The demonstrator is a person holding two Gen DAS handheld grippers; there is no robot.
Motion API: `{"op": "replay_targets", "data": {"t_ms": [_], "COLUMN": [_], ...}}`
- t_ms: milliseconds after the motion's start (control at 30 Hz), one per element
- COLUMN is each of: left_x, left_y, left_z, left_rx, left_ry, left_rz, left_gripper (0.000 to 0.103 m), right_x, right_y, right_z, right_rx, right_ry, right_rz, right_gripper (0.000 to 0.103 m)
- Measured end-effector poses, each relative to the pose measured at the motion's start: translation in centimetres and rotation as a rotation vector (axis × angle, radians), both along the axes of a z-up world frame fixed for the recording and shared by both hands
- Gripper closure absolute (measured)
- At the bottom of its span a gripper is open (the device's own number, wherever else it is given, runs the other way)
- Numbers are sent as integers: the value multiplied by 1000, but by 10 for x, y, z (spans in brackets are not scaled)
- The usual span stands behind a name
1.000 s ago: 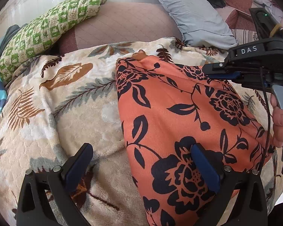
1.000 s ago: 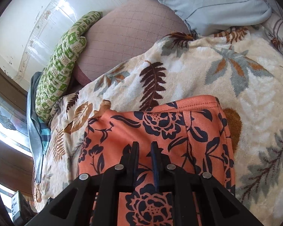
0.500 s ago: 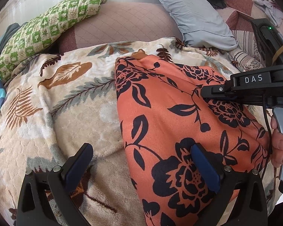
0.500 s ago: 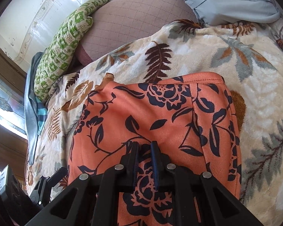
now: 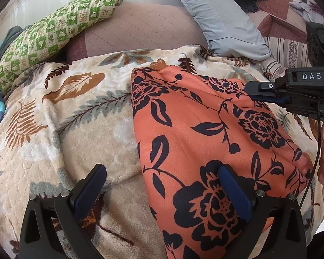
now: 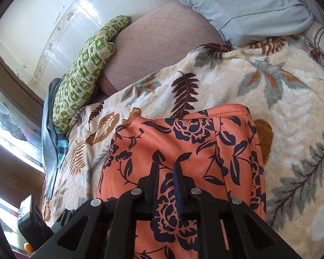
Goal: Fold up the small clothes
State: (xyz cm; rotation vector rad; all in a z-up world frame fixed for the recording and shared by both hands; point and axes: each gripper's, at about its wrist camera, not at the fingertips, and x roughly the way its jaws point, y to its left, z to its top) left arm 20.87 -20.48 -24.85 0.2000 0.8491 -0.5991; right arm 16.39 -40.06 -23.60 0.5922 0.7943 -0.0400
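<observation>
From the left wrist view, the left hand-held gripper point(image 5: 162, 185) was seen spread wide, nothing pinched; its right finger lay over the near part of the orange floral garment point(image 5: 205, 133), its left finger over the leaf-print blanket point(image 5: 75, 116) on the bed; the garment was spread flat on that blanket from the centre toward 5 o'clock, its far hem near 12 o'clock. At 3 o'clock the right hand-held gripper point(image 5: 251, 92) was held above the garment's far right part, its fingers nearly pressed together; whether cloth was caught there could not be told from this side. A green checked pillow point(image 5: 54, 34) lay at 10 o'clock, a grey pillow point(image 5: 216, 19) at 1 o'clock.

From the right wrist view, the right hand-held gripper point(image 6: 166, 166) was seen almost closed, only a narrow gap left, apparently empty; the garment point(image 6: 183, 142) lay beneath it from the centre down to 6 o'clock.

The fold was judged best begun by a hem corner being pinched through all layers; the edge should be carried low across the garment and matched to the opposite edge; the plush blanket should be kept out of the pinch.
</observation>
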Motion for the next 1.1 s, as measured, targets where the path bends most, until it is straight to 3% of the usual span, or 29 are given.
{"op": "replay_targets", "data": {"t_ms": [300,367,400,433,467,600,933,1100], "left_x": [5,7,8,9,10,16,28,37], "left_y": [1,2,2,3,3,5,-8,-5], "left_z": [-2,-1,-1,0,0,3,13,17], "left_rx": [-30,-42,-50,-59,-70,-103,-129,-187], "left_ry": [16,22,25,28,31,29,23,78], "left_rz": [5,5,5,4,4,24,48,60], "left_gripper": [0,0,0,0,0,0,0,0], "right_x": [-16,-20,-22,-24,-29,-39,-44,-45], "right_y": [-21,-28,-32,-35,-39,-48,-60,-69], "right_z": [-3,-5,-6,-6,-6,1,-5,-12], "right_rx": [-21,-21,-13,1,12,33,121,199], "right_ry": [-2,9,15,11,-7,-52,-44,-41], "right_rz": [-34,-43,-48,-54,-65,-51,-39,-83], "right_gripper": [87,80,63,29,21,21,21,24]}}
